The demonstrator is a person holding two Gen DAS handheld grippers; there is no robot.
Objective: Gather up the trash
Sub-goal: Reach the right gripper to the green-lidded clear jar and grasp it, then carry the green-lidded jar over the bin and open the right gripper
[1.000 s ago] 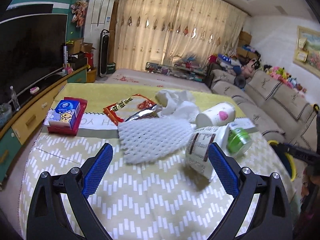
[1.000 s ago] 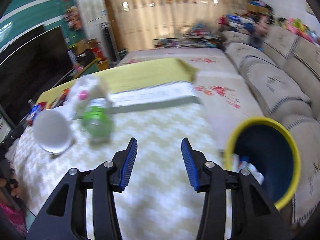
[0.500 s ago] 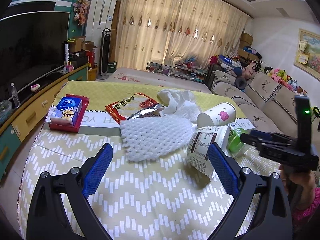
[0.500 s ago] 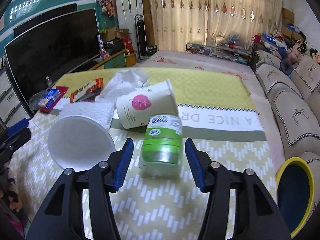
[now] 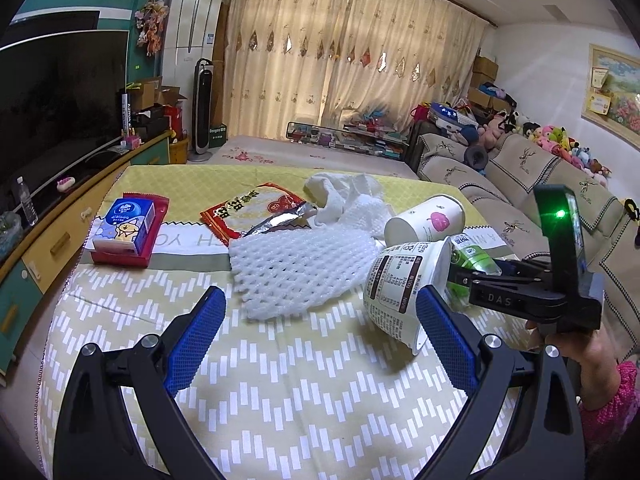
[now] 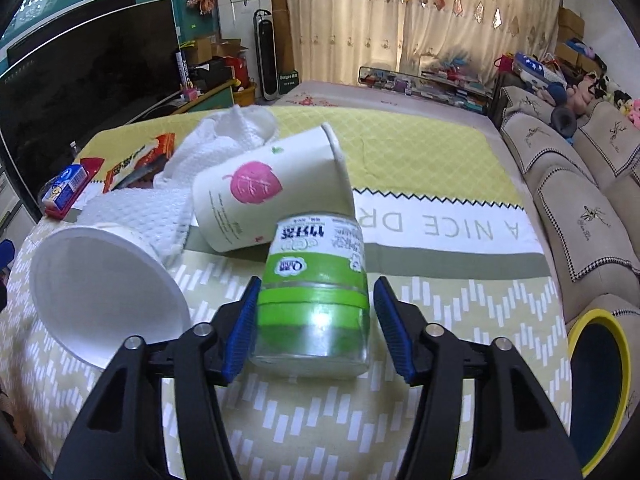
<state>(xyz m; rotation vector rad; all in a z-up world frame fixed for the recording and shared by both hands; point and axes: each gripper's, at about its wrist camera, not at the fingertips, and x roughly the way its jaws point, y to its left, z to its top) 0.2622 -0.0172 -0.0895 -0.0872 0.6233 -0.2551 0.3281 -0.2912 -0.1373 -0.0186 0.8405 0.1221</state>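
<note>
A green-labelled clear bottle (image 6: pixel 314 296) lies on its side on the table, its base toward me. My right gripper (image 6: pixel 316 322) is open with the bottle between its blue pads, left pad close to it, right pad a little apart. A white cup with a pink leaf (image 6: pixel 266 190) lies behind the bottle, and a printed noodle cup (image 6: pixel 102 286) lies to its left. My left gripper (image 5: pixel 320 340) is open and empty above the cloth, near the noodle cup (image 5: pixel 404 284) and white foam net (image 5: pixel 296 268). The right gripper shows at right in the left wrist view (image 5: pixel 464 276).
A red snack wrapper (image 5: pixel 256 210), crumpled white foam (image 5: pixel 344 194) and a blue tissue pack on a red tray (image 5: pixel 128 228) lie further back. A yellow-rimmed blue bin (image 6: pixel 600 384) stands off the table's right side by the sofa (image 6: pixel 580 184). A TV cabinet (image 5: pixel 52 236) runs along the left.
My right gripper has swung left from the bin and moved forward until the green bottle sits between its pads. The left gripper has hardly moved.
</note>
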